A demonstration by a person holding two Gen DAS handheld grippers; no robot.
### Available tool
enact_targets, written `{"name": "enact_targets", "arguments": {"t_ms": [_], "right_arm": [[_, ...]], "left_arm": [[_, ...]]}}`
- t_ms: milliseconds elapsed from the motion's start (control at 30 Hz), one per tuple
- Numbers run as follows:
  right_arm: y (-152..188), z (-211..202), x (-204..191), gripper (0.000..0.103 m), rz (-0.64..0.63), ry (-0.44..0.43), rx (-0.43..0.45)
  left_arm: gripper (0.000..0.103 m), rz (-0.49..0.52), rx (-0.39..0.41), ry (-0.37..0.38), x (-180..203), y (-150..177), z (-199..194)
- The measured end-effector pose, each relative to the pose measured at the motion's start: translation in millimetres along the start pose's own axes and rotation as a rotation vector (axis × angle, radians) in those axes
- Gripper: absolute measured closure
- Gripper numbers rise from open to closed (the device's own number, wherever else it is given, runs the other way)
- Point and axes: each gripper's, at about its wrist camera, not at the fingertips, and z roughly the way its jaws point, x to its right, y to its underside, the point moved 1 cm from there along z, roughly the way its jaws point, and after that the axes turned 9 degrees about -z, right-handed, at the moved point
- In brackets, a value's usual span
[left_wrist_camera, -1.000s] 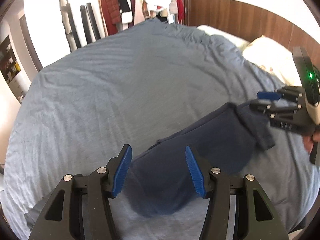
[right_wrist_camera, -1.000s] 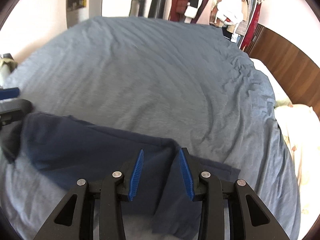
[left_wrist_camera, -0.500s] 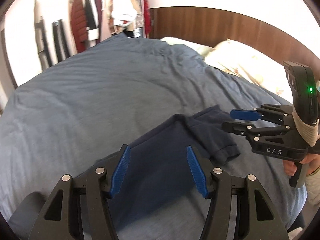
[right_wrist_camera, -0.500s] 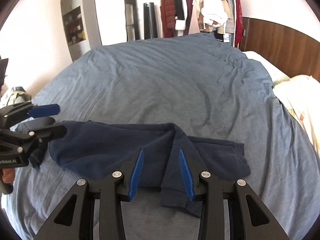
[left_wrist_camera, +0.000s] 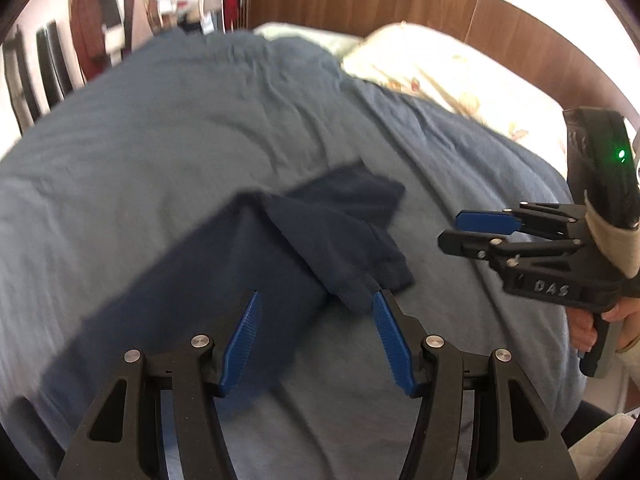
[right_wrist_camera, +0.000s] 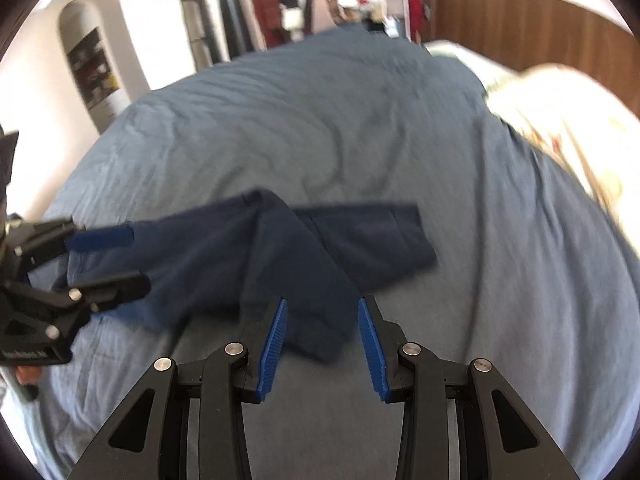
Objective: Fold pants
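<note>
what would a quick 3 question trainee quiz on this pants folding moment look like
1. True or false: the left claw is clamped on the pants.
2. Which lies on the bed cover? A) a white towel B) dark navy pants C) a red jacket
3. Fill in: the pale pillow sits against the wooden ____.

Key:
1. False. Its jaws stand apart above the cloth with nothing pressed between them; the right claw is open too.
2. B. The pants lie partly folded, one part crossing over the other.
3. Headboard.
</note>
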Motion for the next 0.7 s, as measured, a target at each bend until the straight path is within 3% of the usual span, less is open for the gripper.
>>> {"name": "enact_targets", "arguments": {"t_ms": [133, 333, 700], "right_arm": [[23, 7, 21, 0.066, 0.113, -0.053, -0.056], [45, 30, 29, 0.067, 0.209, -0.142, -0.08], [44, 68, 37, 0.072, 0.389, -0.231, -0.077]], "left_arm": [[0.048, -0.068, -0.079, 0.049, 10, 10, 28], [0.055, -0.169, -0.134, 0.069, 12, 8, 57], [0.061, -0.251, -0.209, 0.095, -2, -4, 90]]}}
